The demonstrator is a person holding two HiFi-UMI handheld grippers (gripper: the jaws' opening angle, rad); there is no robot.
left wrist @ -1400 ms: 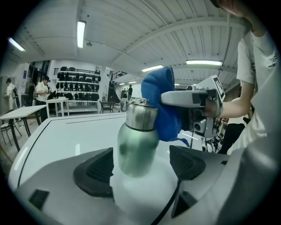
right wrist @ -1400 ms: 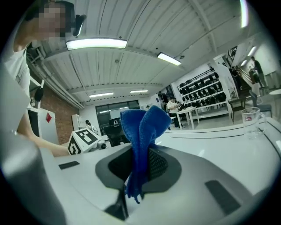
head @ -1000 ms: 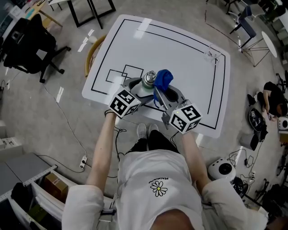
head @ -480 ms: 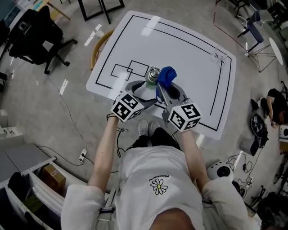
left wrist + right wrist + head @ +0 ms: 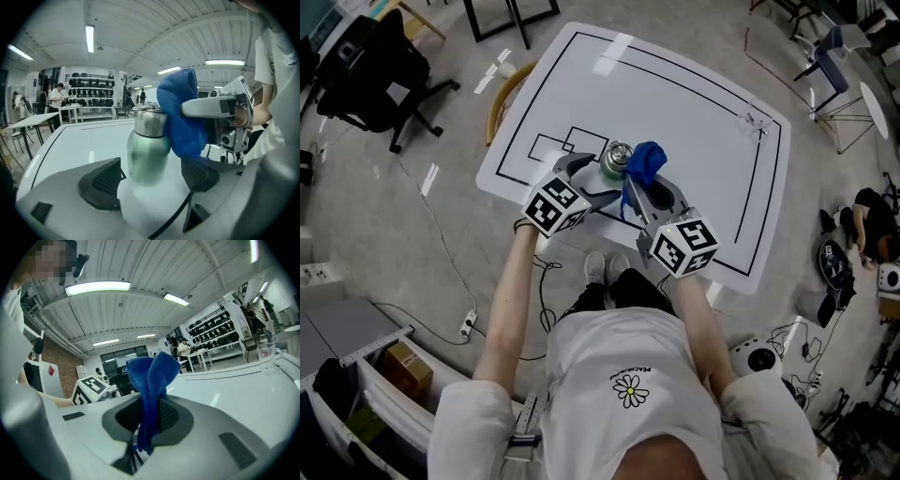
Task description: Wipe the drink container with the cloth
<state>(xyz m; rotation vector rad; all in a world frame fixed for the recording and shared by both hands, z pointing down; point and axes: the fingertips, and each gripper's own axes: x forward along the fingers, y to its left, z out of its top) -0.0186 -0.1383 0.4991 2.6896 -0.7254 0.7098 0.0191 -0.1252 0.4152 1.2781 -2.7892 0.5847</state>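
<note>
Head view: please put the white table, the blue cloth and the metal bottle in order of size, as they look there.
1. white table, by far the largest.
2. blue cloth.
3. metal bottle, slightly smaller to the eye. It is seen from above and partly covered, so this last pair is unsure.

Bright blue on the cloth (image 5: 643,161), plain, no print. Pale metallic green for the drink container (image 5: 149,150), bare silver up at the neck and cap. White table (image 5: 675,103) with a thin black outline, plus two overlapping black squares on its left side. Black-and-white square markers on the cubes of the left gripper (image 5: 150,178) and right gripper (image 5: 149,416), light grey shells, dark textured pads (image 5: 101,185). White t-shirt (image 5: 600,347) with a small daisy print.
</note>
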